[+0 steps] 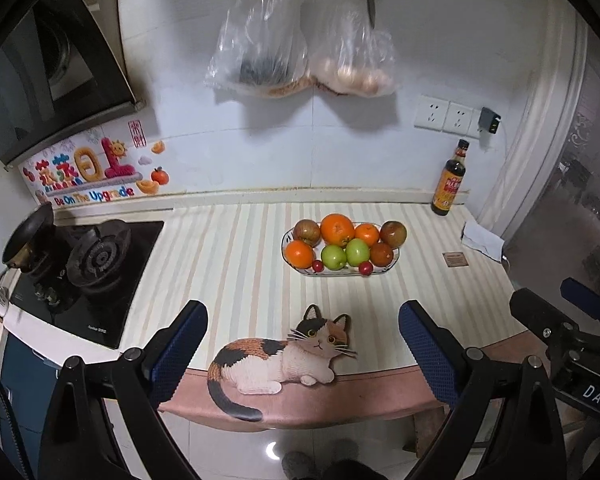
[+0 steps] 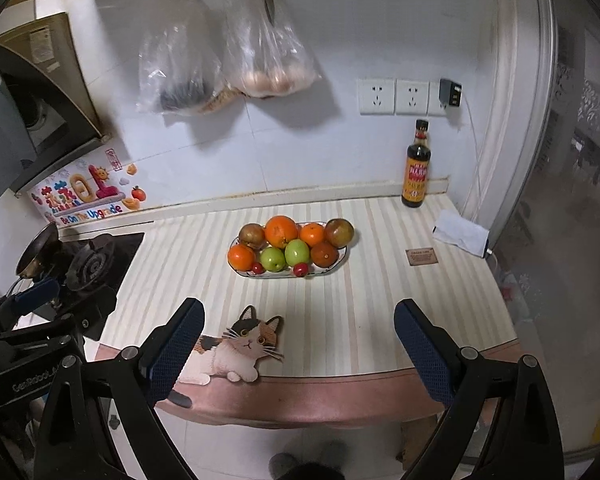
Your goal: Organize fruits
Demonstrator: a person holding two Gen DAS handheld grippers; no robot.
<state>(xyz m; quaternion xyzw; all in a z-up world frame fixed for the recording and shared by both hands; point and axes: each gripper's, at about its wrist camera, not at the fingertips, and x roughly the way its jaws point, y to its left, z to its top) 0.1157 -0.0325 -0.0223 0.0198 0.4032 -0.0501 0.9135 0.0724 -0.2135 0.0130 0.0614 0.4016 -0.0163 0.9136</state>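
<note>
the fruit plate (image 1: pixel 394 261) sits mid-tabletop (image 1: pixel 240 264), heaped with oranges (image 1: pixel 337 229), two green apples (image 1: pixel 334 257), brownish fruits (image 1: pixel 393 233) and small red ones (image 1: pixel 365 268). nearer than the plate, at the tabletop's front edge, lies a cat-shaped mat (image 1: pixel 284 354). a dark sauce bottle (image 1: pixel 451 180) stands behind and right of the plate by the wall, a gas stove (image 1: pixel 88 264) well left of it. both the left tongs (image 1: pixel 302 354) and right tongs (image 2: pixel 298 354) hang spread wide and empty, well short of the plate
</note>
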